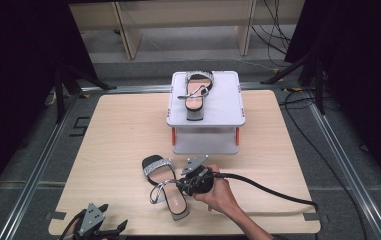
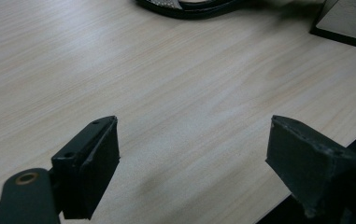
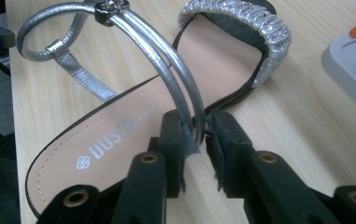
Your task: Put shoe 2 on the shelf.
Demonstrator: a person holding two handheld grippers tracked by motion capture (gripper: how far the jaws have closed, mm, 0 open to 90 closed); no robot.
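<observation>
My left gripper (image 1: pixel 109 231) sits at the bottom left of the high view, at the table's (image 1: pixel 118 130) near edge. In the left gripper view its jaws stand wide apart over bare wood, nothing between them.

A little further up and right of centre in the high view, my right gripper (image 1: pixel 182 186) lies low over the table, my hand (image 1: pixel 221 192) wrapped around its body from the right, forearm coming in from the bottom edge and the cable (image 1: pixel 273 192) trailing off to the right. The gripper points towards the left of the frame, into the side of the sandal (image 1: pixel 165 187).

That sandal lies flat on the wood just below centre, its long axis running from upper left to lower right: the sparkly toe band (image 3: pixel 241 21) at the upper left, the heel at the lower right, nearest me. In the right gripper view my jaws are nearly together, pinching the doubled silver strap (image 3: pixel 175 88) where it meets the sole's edge; the strap rises from between the pads and loops to the upper left of that frame.

Furthest away, above centre in the high view, a second sandal (image 1: pixel 197 95) rests on top of a pale lidded box (image 1: pixel 223 107), toe end towards the top of the frame.
</observation>
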